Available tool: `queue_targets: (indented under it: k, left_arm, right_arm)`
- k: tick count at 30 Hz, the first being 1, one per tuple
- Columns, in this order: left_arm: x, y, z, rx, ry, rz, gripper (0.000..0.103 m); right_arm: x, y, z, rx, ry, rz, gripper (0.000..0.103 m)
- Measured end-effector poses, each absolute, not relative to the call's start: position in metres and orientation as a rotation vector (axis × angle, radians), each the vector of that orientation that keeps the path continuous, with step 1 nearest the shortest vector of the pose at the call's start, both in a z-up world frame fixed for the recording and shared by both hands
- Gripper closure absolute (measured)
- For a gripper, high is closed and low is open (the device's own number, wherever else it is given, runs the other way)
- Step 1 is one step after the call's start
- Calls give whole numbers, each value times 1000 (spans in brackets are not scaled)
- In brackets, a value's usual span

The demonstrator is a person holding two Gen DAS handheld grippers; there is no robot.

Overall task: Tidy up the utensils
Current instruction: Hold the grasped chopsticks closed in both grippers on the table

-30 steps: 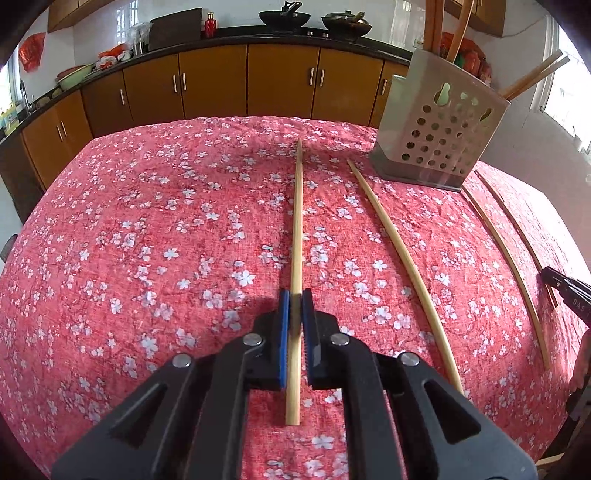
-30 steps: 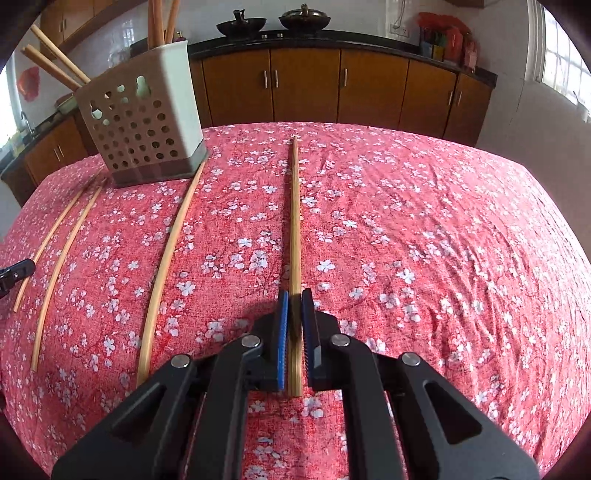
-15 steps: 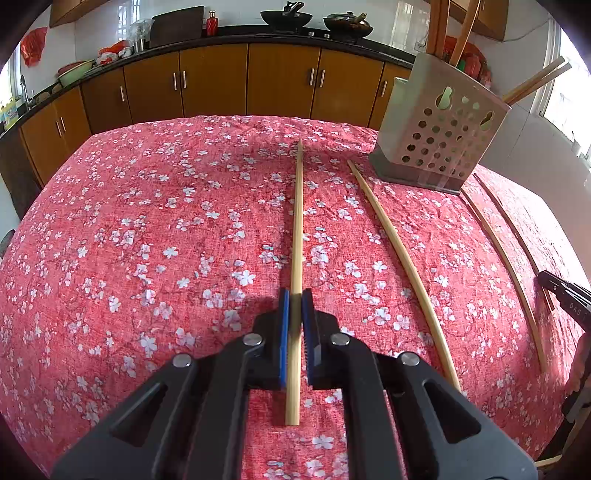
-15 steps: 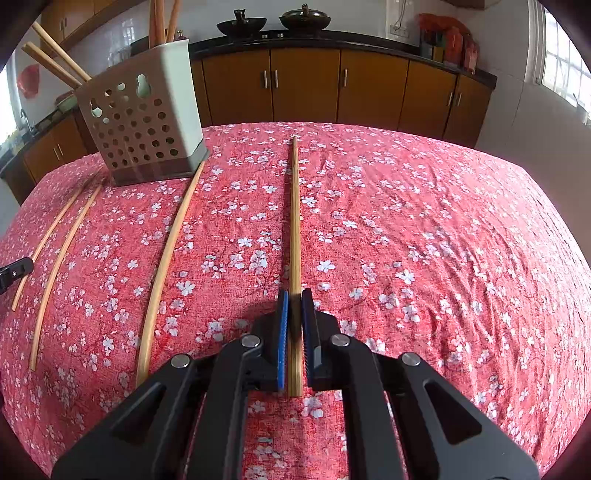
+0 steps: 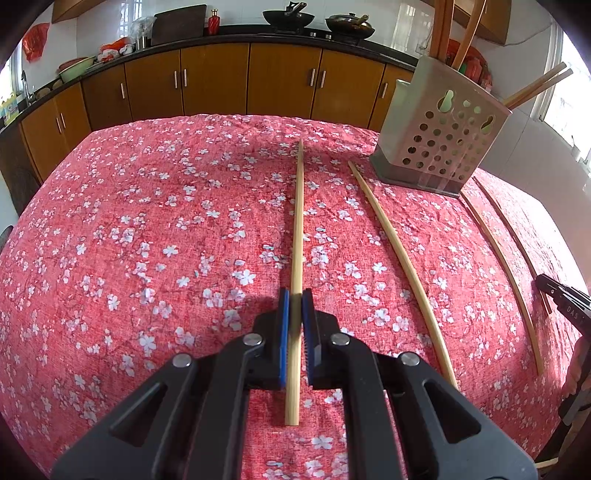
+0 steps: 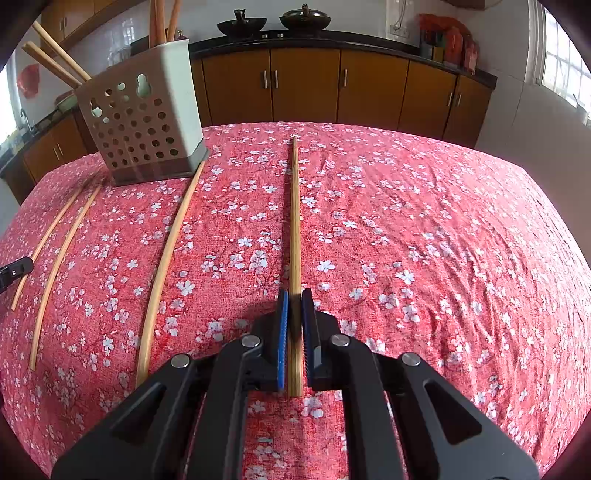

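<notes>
My left gripper [image 5: 292,299] is shut on a pale wooden chopstick [image 5: 298,221] that points straight ahead over the red floral tablecloth [image 5: 147,221]. My right gripper [image 6: 293,300] is shut on a darker chopstick [image 6: 294,206], also pointing ahead. A perforated grey utensil holder [image 5: 439,144] with several chopsticks in it stands at the far right of the left wrist view; it also shows in the right wrist view [image 6: 142,125] at the far left. Loose chopsticks [image 5: 402,266] lie on the cloth beside it.
Two more thin chopsticks [image 6: 61,266] lie left of the holder in the right wrist view. Wooden kitchen cabinets [image 5: 221,81] and a counter with woks [image 6: 242,25] run behind the table. The other gripper's tip [image 5: 561,299] shows at the right edge.
The left gripper has risen and tilted slightly with its chopstick; the holder looks a little farther. The right gripper and its chopstick have barely moved.
</notes>
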State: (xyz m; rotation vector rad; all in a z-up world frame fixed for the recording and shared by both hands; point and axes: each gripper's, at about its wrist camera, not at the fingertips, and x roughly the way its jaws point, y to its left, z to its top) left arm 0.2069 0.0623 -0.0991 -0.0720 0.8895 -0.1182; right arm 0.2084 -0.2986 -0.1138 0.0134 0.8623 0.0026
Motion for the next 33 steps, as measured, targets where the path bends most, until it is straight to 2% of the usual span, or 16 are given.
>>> queue_targets:
  k: [33]
  left_arm:
    - [208, 60, -101, -27, 891, -116, 94]
  right_arm:
    - [208, -298, -114, 8, 860, 1, 94]
